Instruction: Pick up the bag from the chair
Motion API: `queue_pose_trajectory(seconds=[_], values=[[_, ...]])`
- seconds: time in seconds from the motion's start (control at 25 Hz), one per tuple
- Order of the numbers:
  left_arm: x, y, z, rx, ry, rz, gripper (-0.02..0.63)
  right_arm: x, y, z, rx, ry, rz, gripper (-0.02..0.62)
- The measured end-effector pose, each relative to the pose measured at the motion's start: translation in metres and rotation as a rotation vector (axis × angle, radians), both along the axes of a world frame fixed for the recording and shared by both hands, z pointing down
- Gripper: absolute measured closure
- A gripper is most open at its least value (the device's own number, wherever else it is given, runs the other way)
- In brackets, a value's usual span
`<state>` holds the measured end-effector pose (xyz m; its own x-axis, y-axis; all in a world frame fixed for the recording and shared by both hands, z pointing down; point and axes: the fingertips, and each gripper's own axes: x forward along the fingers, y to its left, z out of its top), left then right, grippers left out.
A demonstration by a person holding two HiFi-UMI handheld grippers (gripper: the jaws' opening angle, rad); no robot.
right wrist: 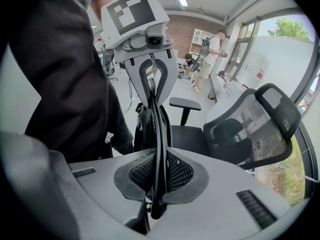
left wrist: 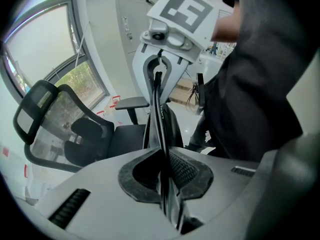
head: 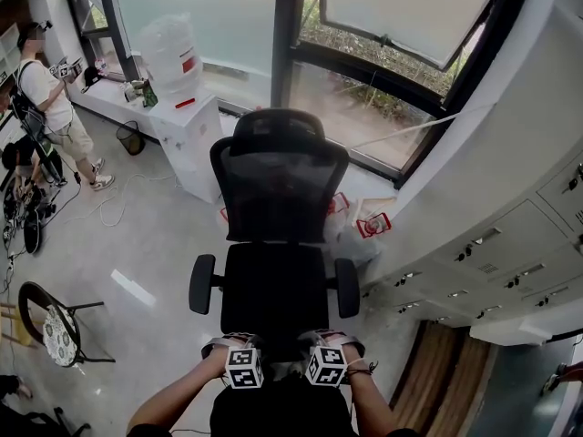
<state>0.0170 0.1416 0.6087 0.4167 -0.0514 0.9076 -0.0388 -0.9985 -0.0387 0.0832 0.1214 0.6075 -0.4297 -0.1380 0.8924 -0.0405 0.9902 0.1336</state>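
Note:
The black office chair [head: 273,285] stands in front of me, its seat bare. A black bag [left wrist: 167,126] hangs by its thin black straps between my two grippers, just off the seat's front edge and close to my body. The left gripper [head: 241,369] is shut on a strap [left wrist: 159,109] that runs up from its jaws to the right gripper's body opposite. The right gripper [head: 326,365] is likewise shut on a strap [right wrist: 156,119], with the bag [right wrist: 145,126] hanging behind it. In the head view the bag is mostly hidden between the grippers.
A white water dispenser [head: 182,107] stands behind the chair by the window. White plastic bags with red handles [head: 369,226] lie at the chair's right. Grey cabinets [head: 510,262] line the right side. A person [head: 46,89] stands far left, and a round stool [head: 55,326] sits near left.

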Motion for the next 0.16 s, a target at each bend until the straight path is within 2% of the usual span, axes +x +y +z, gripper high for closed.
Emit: queue_pose_trajectory(seconds=[0.16], values=[[-0.0025, 0.0027, -0.0017, 0.002, 0.001, 0.006, 0.58, -0.0025, 0.0031, -0.0013, -0.002, -0.003, -0.001, 0.577]])
